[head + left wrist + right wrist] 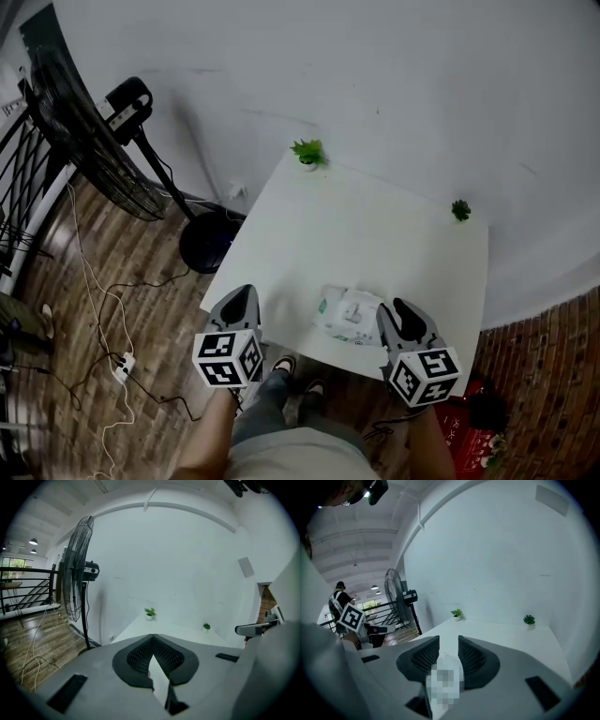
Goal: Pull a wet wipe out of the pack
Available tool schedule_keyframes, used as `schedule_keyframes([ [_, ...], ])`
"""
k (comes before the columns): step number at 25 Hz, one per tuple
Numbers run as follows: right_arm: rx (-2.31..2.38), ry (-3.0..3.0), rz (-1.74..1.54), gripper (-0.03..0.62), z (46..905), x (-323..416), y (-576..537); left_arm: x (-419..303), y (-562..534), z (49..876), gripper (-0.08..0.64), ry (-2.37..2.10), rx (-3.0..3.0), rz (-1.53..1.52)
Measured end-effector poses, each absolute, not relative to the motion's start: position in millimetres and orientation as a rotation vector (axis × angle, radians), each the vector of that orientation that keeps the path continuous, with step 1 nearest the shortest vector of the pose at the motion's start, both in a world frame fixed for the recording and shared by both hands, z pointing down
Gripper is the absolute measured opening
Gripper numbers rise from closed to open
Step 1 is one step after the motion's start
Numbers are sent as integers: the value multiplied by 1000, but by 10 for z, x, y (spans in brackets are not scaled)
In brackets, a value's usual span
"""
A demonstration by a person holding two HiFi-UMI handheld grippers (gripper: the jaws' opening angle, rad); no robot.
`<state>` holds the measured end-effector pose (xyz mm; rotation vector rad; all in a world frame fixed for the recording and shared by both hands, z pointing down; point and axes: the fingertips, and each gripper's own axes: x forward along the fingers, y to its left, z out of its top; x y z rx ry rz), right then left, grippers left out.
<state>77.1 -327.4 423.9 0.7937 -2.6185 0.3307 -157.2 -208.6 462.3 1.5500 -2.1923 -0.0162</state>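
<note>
The wet wipe pack (351, 316), white with green print, lies flat near the front edge of the white table (375, 234). My right gripper (401, 308) hovers just right of the pack's right end; in the right gripper view its jaws (449, 641) stand open, and part of the pack (446, 663) shows low in the gap. My left gripper (242, 296) hangs at the table's front left corner, well left of the pack. In the left gripper view the left gripper (152, 637) is shut, tips touching, with nothing held.
Two small potted plants stand at the table's far corners, one left (308, 153) and one right (460, 210). A large standing fan (89, 141) is left of the table, with a power strip (122, 367) and cables on the wooden floor. A white wall lies behind.
</note>
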Motion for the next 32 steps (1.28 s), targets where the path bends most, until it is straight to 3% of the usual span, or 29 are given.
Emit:
schedule_keyframes([
  [16, 137, -2378, 7, 117, 5143, 692, -3085, -1680, -1679, 4990, 2, -2273, 1369, 79],
  [32, -197, -2191, -199, 107, 5611, 465, -2982, -1577, -1445, 5088, 2, -2280, 1308, 113],
])
